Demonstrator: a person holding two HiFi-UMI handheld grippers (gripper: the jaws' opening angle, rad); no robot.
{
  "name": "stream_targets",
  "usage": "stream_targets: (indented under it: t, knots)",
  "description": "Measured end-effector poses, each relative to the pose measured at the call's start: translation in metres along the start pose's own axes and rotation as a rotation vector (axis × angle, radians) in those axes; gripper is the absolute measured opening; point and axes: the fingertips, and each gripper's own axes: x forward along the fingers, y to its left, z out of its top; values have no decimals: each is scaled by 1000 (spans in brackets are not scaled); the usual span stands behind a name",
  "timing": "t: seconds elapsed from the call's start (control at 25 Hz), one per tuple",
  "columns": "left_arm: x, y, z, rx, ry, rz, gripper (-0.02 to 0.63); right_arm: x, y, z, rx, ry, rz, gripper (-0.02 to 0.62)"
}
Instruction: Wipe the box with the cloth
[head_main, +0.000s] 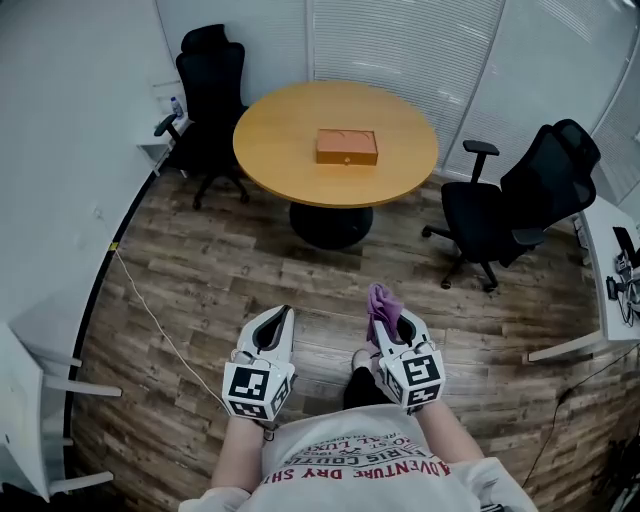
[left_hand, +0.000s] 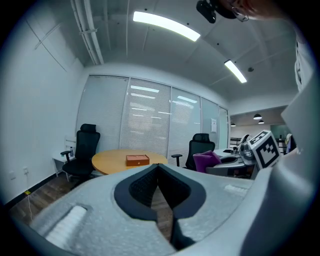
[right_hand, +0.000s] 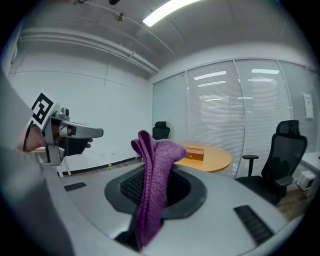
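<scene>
Holding the purple cloth (right_hand: 155, 165) is my right gripper (head_main: 390, 322), its jaws pinched together on a fold low down, so that most of the fabric stands up past the tips and flops over to one side. I judge it soft, light and limp. It should drape over whatever it is pressed against, and a bunched end like this ought to wipe well enough if I keep the pinch firm. My left gripper (left_hand: 159, 167) has its jaws brought together at the tips with nothing between them; only wood floor shows through the gap lower down. The orange-brown box (head_main: 347, 146) lies flat near the middle of the round wooden table (head_main: 290, 170), far across the floor and well apart from both tools, with black office chairs to the table's left and right. It looks rigid and flat-topped, probably not heavy, so I expect it could skid on the smooth tabletop under a sideways stroke. My guess is that the free left tool should steady it at a short end or along a side edge while the cloth passes over the lid. Nothing has touched the box yet.
</scene>
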Motion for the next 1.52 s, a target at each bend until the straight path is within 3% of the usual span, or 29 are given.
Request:
stream_targets:
  t: [0.44,0.76,1.16,1.52]
  knots:
    - [167,-3,49,15,-29,8,9,103,-145,35,-24,9,33,77]
    - [257,-1,64,-6,-30,29,9,159,-211,49,-63,27,103,77]
    - [331,40,66,22,8,40,9,231,-248,54,-51,52,107,77]
    - [428,115,90,47,-21,-51,9,340,-271,77,-50,66,54,77]
